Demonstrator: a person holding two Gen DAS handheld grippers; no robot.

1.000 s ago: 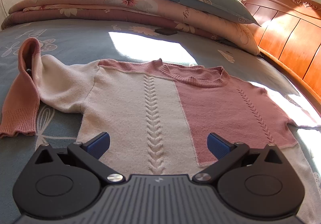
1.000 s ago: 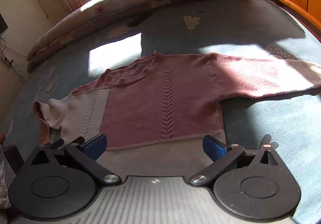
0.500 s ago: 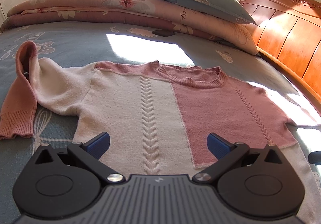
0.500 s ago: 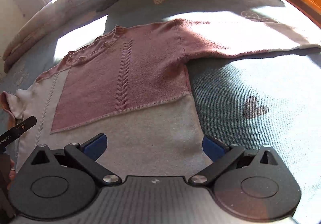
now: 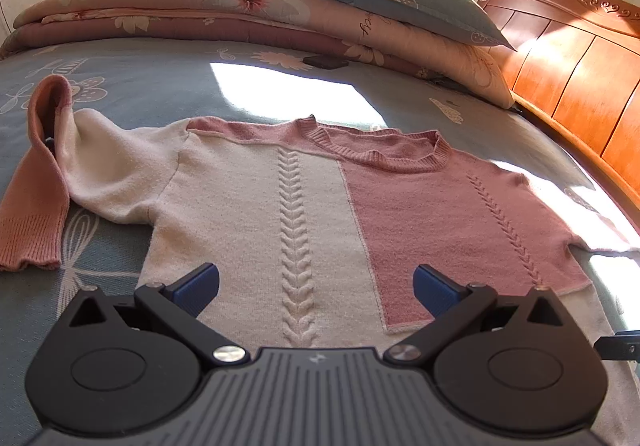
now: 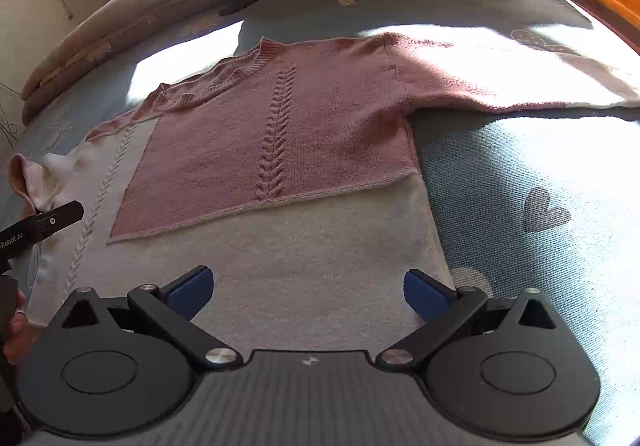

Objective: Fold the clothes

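Both sets of jaws stand wide apart and hold nothing: the left gripper point(image 5: 316, 280) hangs just over the bottom hem of the sweater point(image 5: 304, 206) on its cream half, and the right gripper point(image 6: 308, 286) hangs over the same hem nearer the sweater's right side edge. The sweater lies face up and spread flat on the bed point(image 6: 520, 174), neck toward the folded quilt point(image 5: 200, 14) and pillow point(image 5: 400, 2). No fold of the body is made yet. Out from the sweater's left shoulder, the left sleeve point(image 5: 44, 182) is humped up and doubled back on itself; out from its right shoulder, the right sleeve point(image 6: 500, 82) stretches straight toward the headboard point(image 5: 572, 58). By my judgement the folding has hardly begun: both sleeves need bringing in, then the body folding.
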